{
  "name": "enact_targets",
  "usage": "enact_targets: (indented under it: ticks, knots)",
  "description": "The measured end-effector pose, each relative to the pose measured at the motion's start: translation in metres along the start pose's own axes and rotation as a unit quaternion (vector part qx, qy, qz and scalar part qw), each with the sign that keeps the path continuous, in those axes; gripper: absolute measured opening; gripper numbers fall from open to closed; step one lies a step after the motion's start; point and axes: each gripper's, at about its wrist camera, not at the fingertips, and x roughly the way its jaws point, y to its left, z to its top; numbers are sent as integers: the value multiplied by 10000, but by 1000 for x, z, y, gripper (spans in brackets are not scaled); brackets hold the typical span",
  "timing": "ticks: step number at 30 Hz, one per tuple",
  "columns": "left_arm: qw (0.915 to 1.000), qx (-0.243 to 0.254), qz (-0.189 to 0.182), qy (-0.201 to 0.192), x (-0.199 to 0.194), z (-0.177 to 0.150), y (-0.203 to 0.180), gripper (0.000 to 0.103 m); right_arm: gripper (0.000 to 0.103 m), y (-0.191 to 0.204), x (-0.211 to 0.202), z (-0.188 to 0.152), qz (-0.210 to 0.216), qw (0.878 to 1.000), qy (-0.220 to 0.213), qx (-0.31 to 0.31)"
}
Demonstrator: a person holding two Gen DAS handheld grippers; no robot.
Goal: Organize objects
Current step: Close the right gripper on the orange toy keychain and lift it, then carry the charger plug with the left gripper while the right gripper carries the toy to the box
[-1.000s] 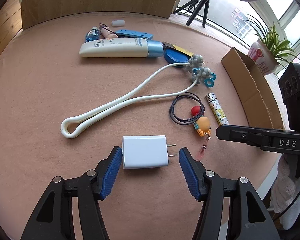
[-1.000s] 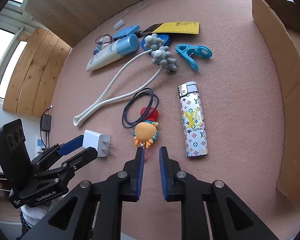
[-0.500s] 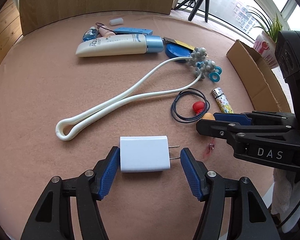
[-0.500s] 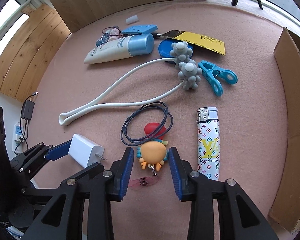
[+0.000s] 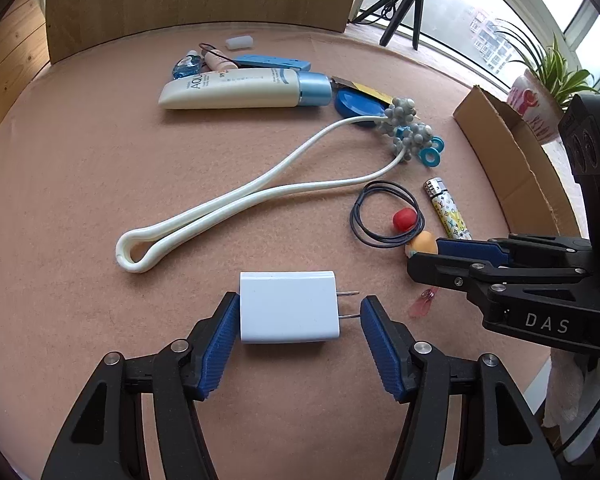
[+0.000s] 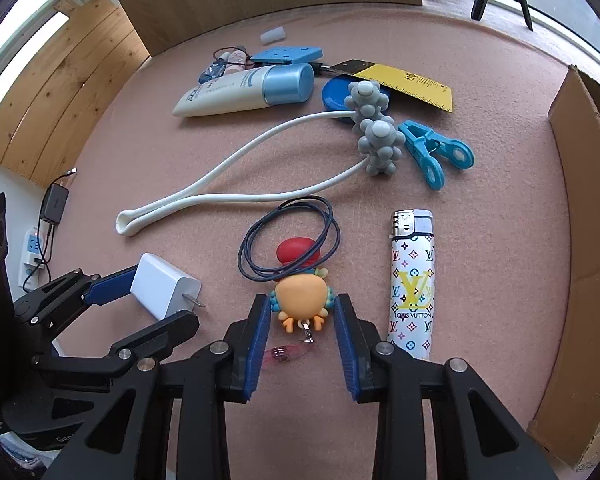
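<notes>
Here the white charger [image 5: 289, 307] is bracketed by the spread left gripper [image 5: 296, 316], prongs toward 3 o'clock; the orange toy [image 6: 302, 297] is likewise straddled, ungripped, by the open right gripper [image 6: 302, 316].

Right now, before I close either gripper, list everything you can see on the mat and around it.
charger: 1, white, between left fingers
toy keychain: 1, orange, between right fingers
cord loop: 1, dark, beyond toy
lighter: 1, patterned white, right of toy
massager: 1, white, grey heads, mid-mat
clip: 1, blue, beside heads
tube: 1, white, blue cap, far
ruler: 1, yellow, far
cardboard box: 1, brown, right
left gripper: open
right gripper: open
</notes>
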Motion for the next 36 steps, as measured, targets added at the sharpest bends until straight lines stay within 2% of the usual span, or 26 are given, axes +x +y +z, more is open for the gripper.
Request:
enact_targets:
  ticks: [6, 8, 9, 10, 16, 24, 31, 36]
  knots:
    - [9997, -166, -150, 15, -6, -9, 6, 65, 29, -4, -6, -14, 54, 9999, 85, 31]
    - [9993, -261, -277, 38, -8, -10, 8, 64, 29, -8, -10, -17, 212, 9995, 183, 129]
    - [9992, -283, -293, 32, -9, -11, 8, 63, 29, -9, -14, -19, 316, 9992, 167, 194]
    - [9992, -295, -274, 53, -9, -11, 8, 51, 29, -10, -20, -20, 356, 9991, 117, 200]
    - [9991, -305, -280, 7, -10, -14, 4, 51, 29, -9, -49, -25, 253, 9996, -87, -5]
    - [9988, -334, -344, -123, -21, -14, -6, 51, 28, -21, -82, -32, 362, 9982, -449, 191]
    - [9976, -142, -539, -407, -40, 3, -33, 51, 28, -42, -116, -33, 328, 9952, -837, 380]
    - [9959, 129, -728, -516, -42, 19, -69, 51, 28, -67, -141, -40, 164, 9924, -1090, 548]
